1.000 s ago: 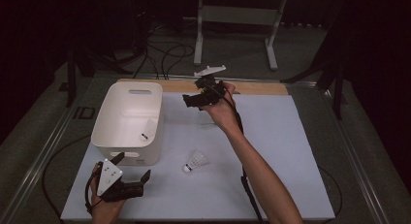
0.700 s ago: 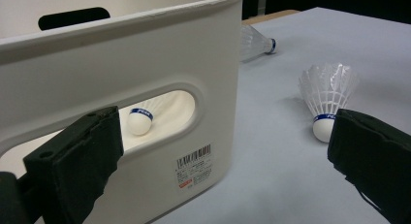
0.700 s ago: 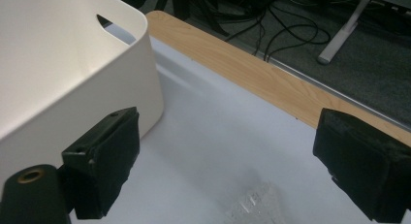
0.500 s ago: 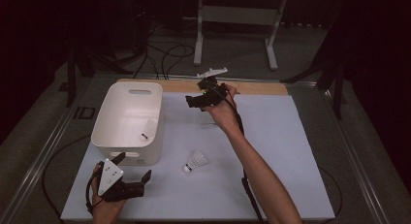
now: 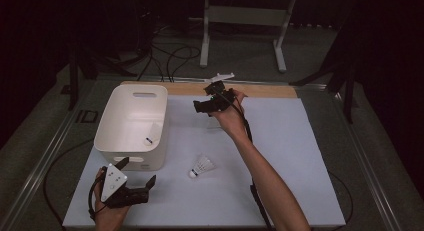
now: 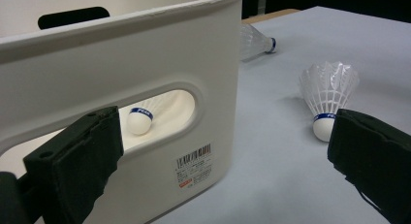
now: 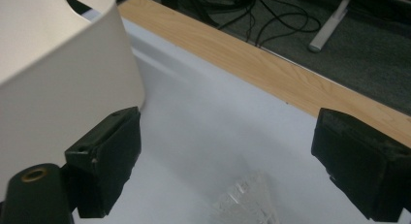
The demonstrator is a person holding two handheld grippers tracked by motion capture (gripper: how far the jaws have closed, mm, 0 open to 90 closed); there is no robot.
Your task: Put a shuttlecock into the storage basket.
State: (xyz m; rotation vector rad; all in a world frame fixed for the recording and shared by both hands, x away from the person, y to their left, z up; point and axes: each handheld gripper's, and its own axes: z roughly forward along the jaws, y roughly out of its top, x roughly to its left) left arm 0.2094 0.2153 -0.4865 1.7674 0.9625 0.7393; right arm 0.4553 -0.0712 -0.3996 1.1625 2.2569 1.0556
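Note:
A white bin stands at the table's left and holds one shuttlecock, which shows through the handle slot in the left gripper view. A second shuttlecock lies on the white mat right of the bin's front corner. My left gripper rests open near the front edge, its jaws spanning the bin's corner and that shuttlecock. My right gripper hangs open beyond the bin's far right corner, over a third shuttlecock whose feathers show between the jaws.
A wooden strip runs along the table's far edge, with cables and a metal stand on the floor beyond. The bin's wall is close on the right gripper's left side. The third shuttlecock lies behind the bin.
My right gripper has come down a little toward the mat near the bin's far corner. The left gripper and the shuttlecocks have stayed put.

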